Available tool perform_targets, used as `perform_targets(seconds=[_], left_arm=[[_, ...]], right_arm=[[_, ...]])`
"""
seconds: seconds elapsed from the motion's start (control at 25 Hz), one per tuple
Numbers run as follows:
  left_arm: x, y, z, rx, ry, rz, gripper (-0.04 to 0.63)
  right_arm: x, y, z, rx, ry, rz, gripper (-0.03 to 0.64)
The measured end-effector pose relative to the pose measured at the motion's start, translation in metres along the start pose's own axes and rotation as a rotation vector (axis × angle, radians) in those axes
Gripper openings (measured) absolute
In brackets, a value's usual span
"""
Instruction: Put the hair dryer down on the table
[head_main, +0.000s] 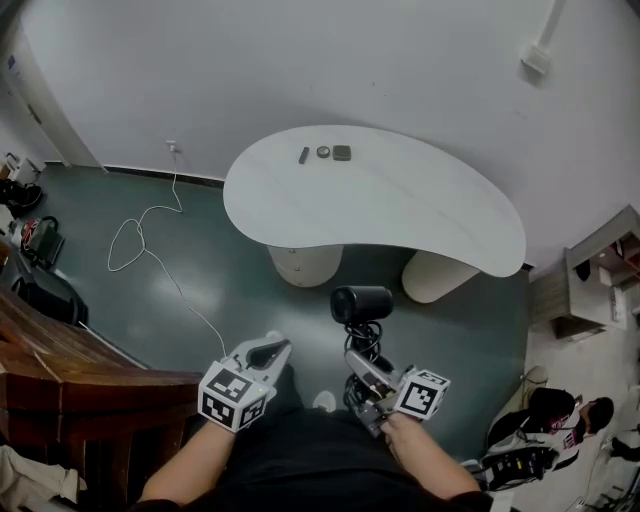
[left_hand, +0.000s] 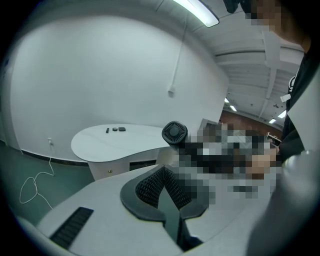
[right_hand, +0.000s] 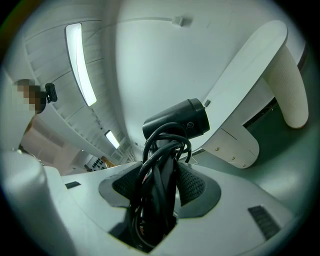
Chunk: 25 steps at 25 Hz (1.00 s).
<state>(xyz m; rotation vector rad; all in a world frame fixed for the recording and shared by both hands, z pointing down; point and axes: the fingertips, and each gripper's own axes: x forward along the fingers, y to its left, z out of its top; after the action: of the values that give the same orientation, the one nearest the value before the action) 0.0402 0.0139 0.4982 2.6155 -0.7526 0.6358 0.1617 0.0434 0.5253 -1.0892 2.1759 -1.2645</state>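
Dull green floor (head_main: 200, 290) spreads beneath a smooth white, kidney-shaped table (head_main: 400, 200) on two rounded pedestals. Short of the table's near edge, above the floor, the black hair dryer (head_main: 362, 303), a stubby cylinder with cord looped round its handle, sits clamped in the right gripper's (head_main: 362, 368) ribbed jaws. The left gripper's (head_main: 268, 352) jaws meet, empty. Three small dark objects (head_main: 323, 152) lie near the table's far edge.
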Motion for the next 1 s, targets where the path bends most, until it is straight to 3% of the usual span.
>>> perform_targets(seconds=[0.2, 0.52, 0.76, 1.0], left_arm=[[0.026, 0.015, 0.018, 0.017, -0.002, -0.040, 0.017], [0.083, 0.045, 0.071, 0.097, -0.042, -0.147, 0.017], [0.100, 0.119, 0.102, 0.078, -0.042, -0.145, 0.017], [0.115, 0.201, 0.140, 0.114, -0.055, -0.147, 0.017]], right_arm=[[0.009, -0.005, 0.019, -0.007, -0.022, 0.000, 0.198], [0.037, -0.034, 0.068, -0.033, -0.072, -0.071, 0.198], [0.097, -0.050, 0.111, -0.051, -0.086, -0.122, 0.198], [0.174, -0.059, 0.149, -0.069, -0.111, -0.154, 0.198]])
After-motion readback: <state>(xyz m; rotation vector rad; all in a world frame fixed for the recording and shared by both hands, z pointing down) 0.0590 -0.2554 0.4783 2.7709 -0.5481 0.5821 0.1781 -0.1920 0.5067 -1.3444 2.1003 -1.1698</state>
